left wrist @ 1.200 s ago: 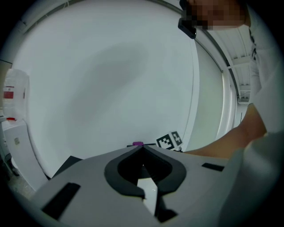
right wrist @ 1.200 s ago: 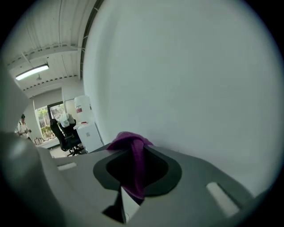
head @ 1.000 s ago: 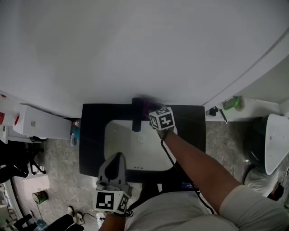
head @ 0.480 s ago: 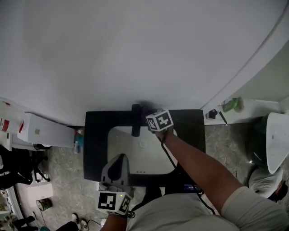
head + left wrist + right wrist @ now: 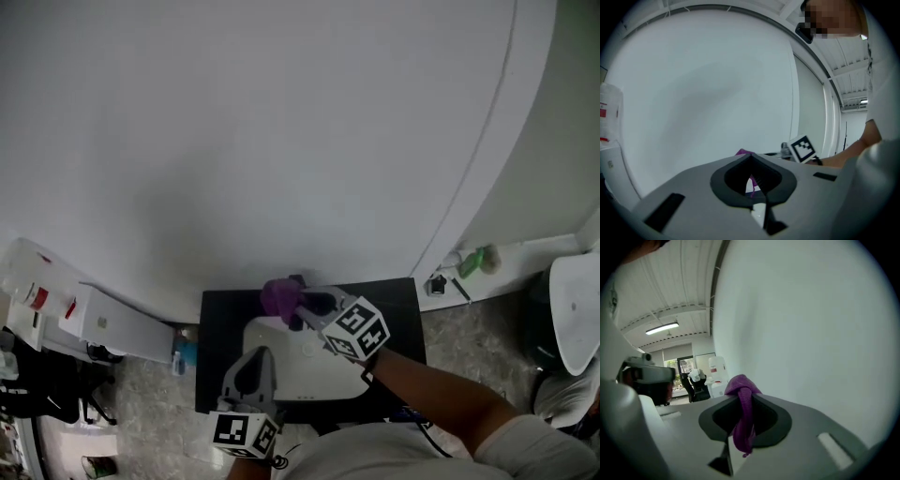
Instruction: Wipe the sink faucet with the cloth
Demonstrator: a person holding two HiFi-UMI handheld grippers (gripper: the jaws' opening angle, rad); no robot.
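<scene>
The jaws of the right gripper [image 5: 740, 397] were closed on the purple cloth [image 5: 743, 420]. The cloth stood up in a small bunch above the tips of the jaws and hung down between them. In the head view, the cloth was at the back edge of the black worktop [image 5: 216, 349], about at the middle of that edge. It was just beside the dark faucet [image 5: 298, 322], on its left side. Whether the cloth touched the faucet, I could not tell. The right gripper was above the back part of the white sink [image 5: 309, 375], with its marker cube toward the right edge of the worktop.

The jaws of the left gripper [image 5: 750, 158] were together, with nothing held between them. This gripper was near the front edge of the worktop, over the front rim of the sink, well apart from the faucet. It pointed toward the white wall [image 5: 234, 141] behind the worktop.
</scene>
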